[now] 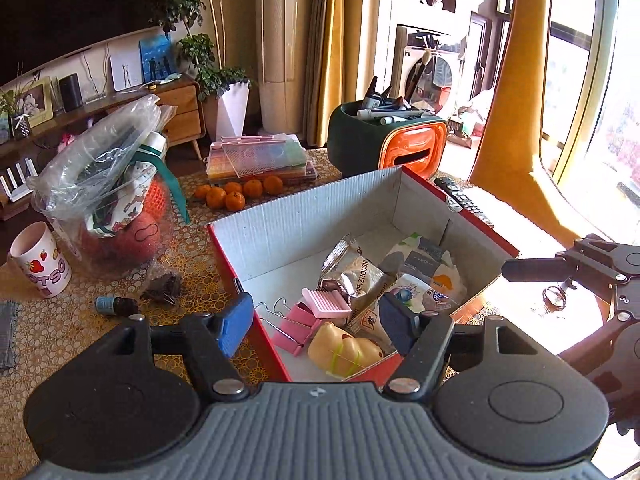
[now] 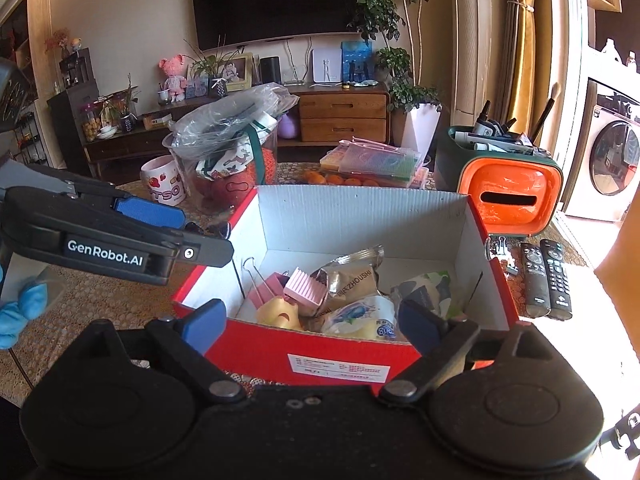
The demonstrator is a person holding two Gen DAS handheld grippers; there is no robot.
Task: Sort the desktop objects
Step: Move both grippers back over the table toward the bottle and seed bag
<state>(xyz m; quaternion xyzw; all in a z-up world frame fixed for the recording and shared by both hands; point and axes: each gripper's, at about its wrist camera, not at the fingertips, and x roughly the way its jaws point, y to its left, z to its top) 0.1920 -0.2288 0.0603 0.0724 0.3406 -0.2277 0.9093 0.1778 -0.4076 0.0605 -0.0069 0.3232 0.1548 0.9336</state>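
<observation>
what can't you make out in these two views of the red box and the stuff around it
- Near floor of the red box: right wrist view, hidden by its front wall.
- Shipping label text: too small.
- Small dark bottle label: left wrist view, too small.
- Snack packets: overlapping, count unclear.

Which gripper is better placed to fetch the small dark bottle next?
Left, probably. The small dark bottle lies on the table left of the red box, beside the open, empty left gripper; the right gripper faces the box.
</observation>
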